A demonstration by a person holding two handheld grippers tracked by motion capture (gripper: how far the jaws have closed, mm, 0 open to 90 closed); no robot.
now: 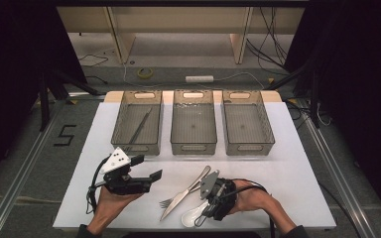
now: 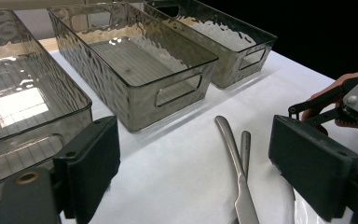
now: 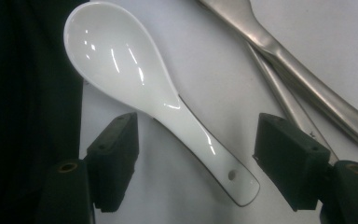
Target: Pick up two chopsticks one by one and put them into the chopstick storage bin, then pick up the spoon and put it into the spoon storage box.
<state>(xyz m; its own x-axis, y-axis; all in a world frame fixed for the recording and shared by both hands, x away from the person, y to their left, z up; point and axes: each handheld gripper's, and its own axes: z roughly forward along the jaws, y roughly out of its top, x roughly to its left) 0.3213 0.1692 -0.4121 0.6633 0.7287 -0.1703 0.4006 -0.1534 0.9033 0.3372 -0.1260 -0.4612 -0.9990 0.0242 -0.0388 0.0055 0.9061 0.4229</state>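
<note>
A white ceramic spoon (image 3: pixel 135 70) lies on the white table near its front edge (image 1: pixel 191 216). My right gripper (image 3: pixel 196 158) is open, one jaw on each side of the spoon's handle, and neither pad touches it. In the high view the right gripper (image 1: pixel 207 208) points down at the spoon. A steel knife (image 1: pixel 183 196) and a fork (image 1: pixel 167 202) lie crossed just left of it. My left gripper (image 1: pixel 148 167) hovers open and empty at the front left. In its own view the left gripper (image 2: pixel 193 154) frames the knife (image 2: pixel 235 163) and the fork's handle (image 2: pixel 245 144).
Three smoked plastic bins stand in a row at the back: left (image 1: pixel 119 119), middle (image 1: pixel 193 146), right (image 1: pixel 248 146). A long thin metal utensil (image 1: pixel 140 126) lies in the left bin. The table's front edge runs close behind the spoon.
</note>
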